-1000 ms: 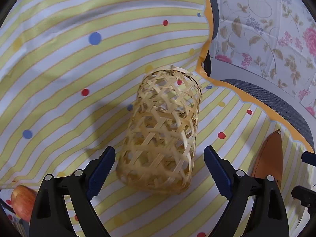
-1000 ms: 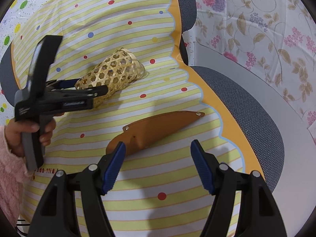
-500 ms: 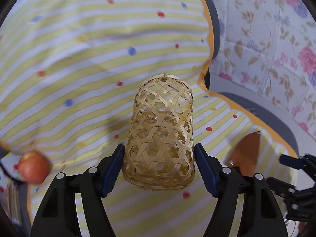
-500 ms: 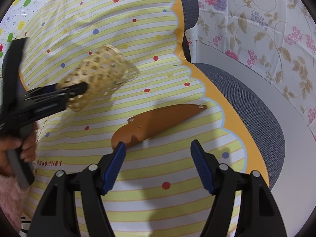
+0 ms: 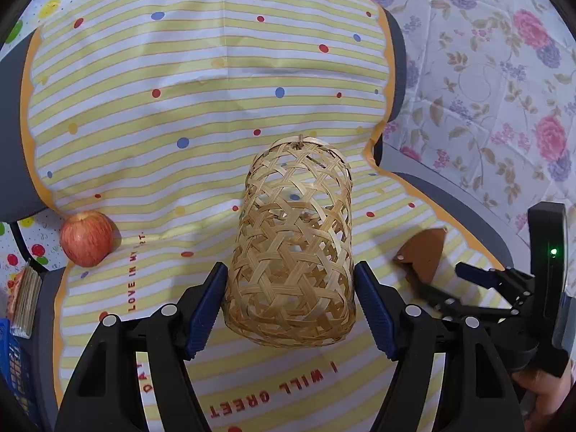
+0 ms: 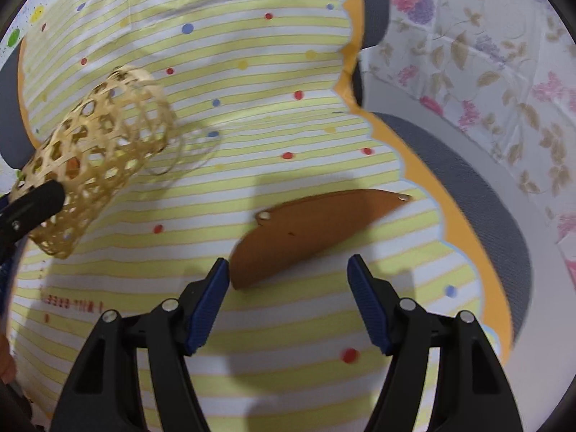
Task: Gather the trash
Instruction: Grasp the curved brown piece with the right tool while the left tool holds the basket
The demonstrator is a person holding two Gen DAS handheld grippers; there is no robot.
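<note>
Squeezing harder could crush the basket (image 5: 291,248), pinched between the left claw's (image 5: 291,306) pads and lifted off the cloth (image 5: 201,108); it looks empty. Spread wide, the right claw (image 6: 288,306) hovers with the brown sheath (image 6: 313,230) just ahead, between its tips, and a shallow grab may slide off it.
</note>
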